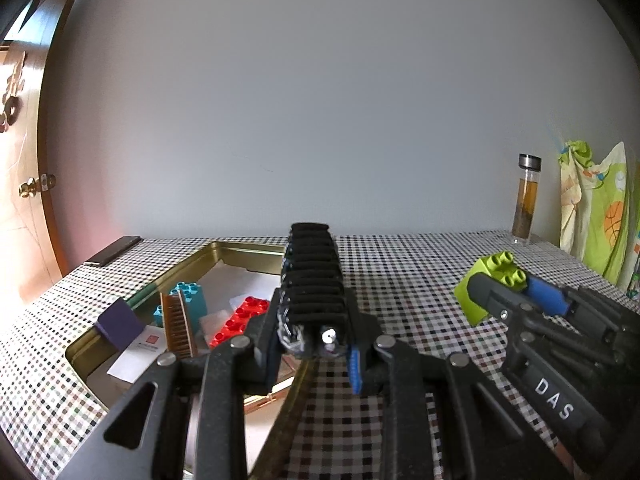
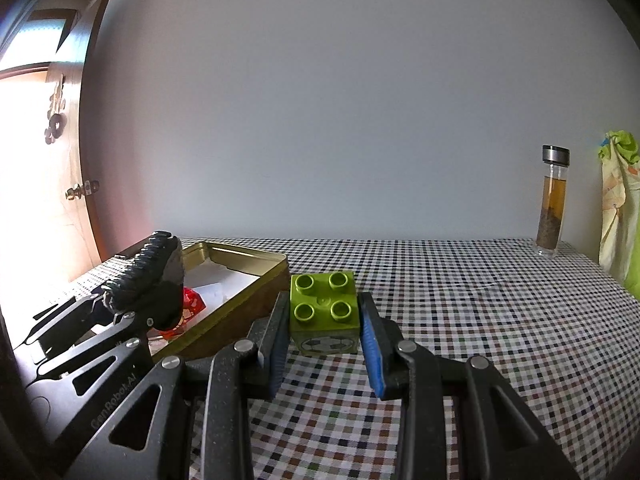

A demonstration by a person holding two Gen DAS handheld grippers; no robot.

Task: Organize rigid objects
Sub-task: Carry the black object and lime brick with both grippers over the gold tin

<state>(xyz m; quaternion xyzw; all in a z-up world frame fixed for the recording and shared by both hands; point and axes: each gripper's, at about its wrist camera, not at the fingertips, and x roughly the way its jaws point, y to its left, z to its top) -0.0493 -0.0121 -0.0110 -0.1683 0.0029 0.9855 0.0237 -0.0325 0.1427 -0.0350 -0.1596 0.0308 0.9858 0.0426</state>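
My left gripper (image 1: 314, 344) is shut on a black ribbed hair clip (image 1: 314, 280) and holds it over the right rim of the gold tin (image 1: 240, 249). The clip also shows in the right wrist view (image 2: 148, 276). The tin holds a red brick (image 1: 238, 320), a teal brick (image 1: 190, 298), a brown comb (image 1: 178, 326), a purple card (image 1: 120, 322) and white papers. My right gripper (image 2: 324, 320) is shut on a lime green brick (image 2: 324, 306) with a football picture, just right of the tin (image 2: 244, 260). It also shows in the left wrist view (image 1: 486, 284).
A checked tablecloth (image 2: 460, 320) covers the table. A glass bottle of amber liquid (image 2: 554, 204) stands at the back right by a green patterned cloth (image 1: 596, 208). A dark phone (image 1: 114, 250) lies at the back left near a wooden door.
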